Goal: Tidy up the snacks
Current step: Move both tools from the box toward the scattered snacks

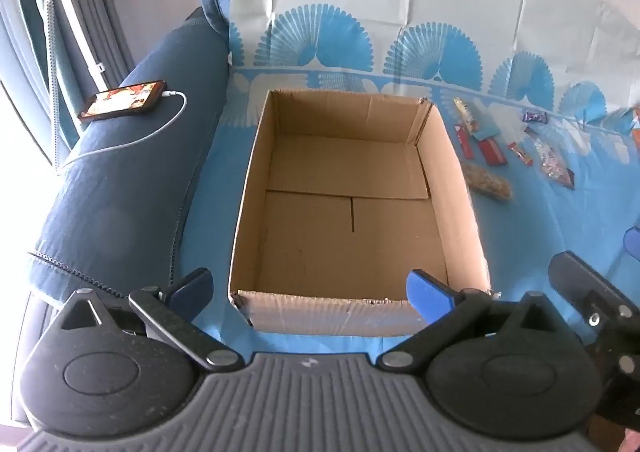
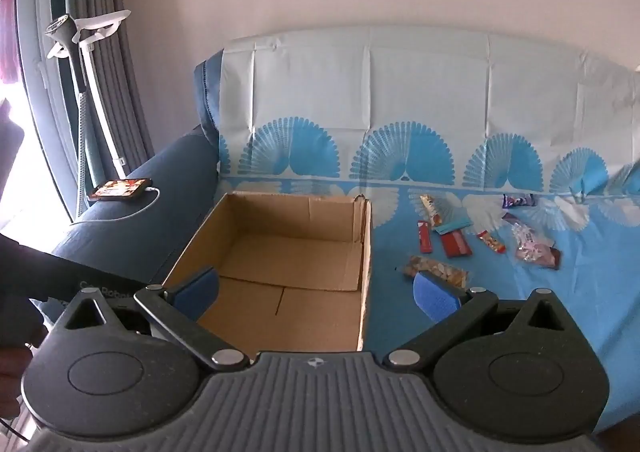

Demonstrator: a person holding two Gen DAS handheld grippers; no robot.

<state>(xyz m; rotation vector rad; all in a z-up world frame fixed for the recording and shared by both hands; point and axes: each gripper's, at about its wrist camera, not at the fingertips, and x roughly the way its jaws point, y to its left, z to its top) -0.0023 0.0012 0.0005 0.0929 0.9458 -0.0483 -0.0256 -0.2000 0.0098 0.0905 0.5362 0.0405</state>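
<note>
On the sofa seat, over a blue patterned cloth (image 2: 520, 312), an open cardboard box (image 1: 344, 211) sits toward the left end, just beside the dark blue armrest (image 1: 132, 179); its inside is bare. Right of the box the snacks lie loose on the cloth, well apart from both tongs: a clear bag of nuts (image 2: 436, 272) nearest the box's right wall, two red bars (image 2: 456, 244) beyond it, a small orange-red packet (image 2: 491, 242), a clear pink-tinted bag (image 2: 530, 248) and a purple wrapper (image 2: 518, 200) near the backrest. A phone (image 1: 122, 99) with a white cable lies on the armrest. Left tongs (image 1: 310, 290) hang wide over the box's near wall, holding nothing; right tongs (image 2: 316, 288) stand wide too, empty, straddling the box's right wall.
</note>
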